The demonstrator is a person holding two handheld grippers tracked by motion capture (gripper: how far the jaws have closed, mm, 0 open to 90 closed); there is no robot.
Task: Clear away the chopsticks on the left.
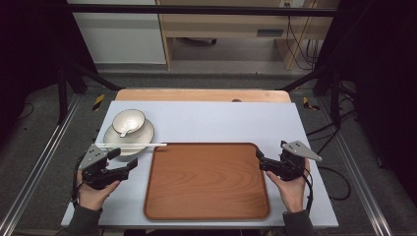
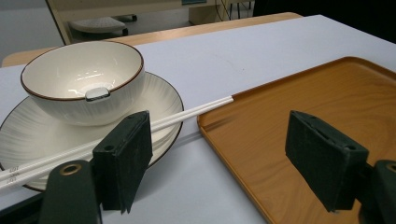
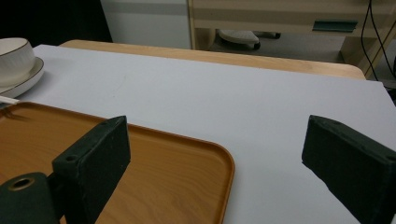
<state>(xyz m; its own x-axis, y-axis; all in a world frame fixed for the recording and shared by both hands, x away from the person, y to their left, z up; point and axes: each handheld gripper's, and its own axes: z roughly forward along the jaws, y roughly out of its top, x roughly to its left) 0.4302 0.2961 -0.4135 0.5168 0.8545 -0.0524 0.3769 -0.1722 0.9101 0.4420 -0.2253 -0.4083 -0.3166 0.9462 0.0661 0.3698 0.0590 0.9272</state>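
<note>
Tray (image 1: pixel 206 181), brown and wood-grained, lies mid-table between your grippers in the high view; bowl (image 1: pixel 129 121) sits on a plate (image 1: pixel 144 132) beyond its left corner, chopsticks (image 1: pixel 130 144) lying across the plate's near edge. Your left gripper (image 1: pixel 123 158) and right gripper (image 1: pixel 260 160) both stand spread, holding nothing.

Left gripper view: chopsticks' tips touch the tray's rim (image 2: pixel 219 109).

Right gripper view: tray's near corner (image 3: pixel 224 161) sits between your jaws.

A lab: black frame (image 1: pixel 74 73) and cables (image 1: pixel 300 44) surround the table (image 1: pixel 221 123)
</note>
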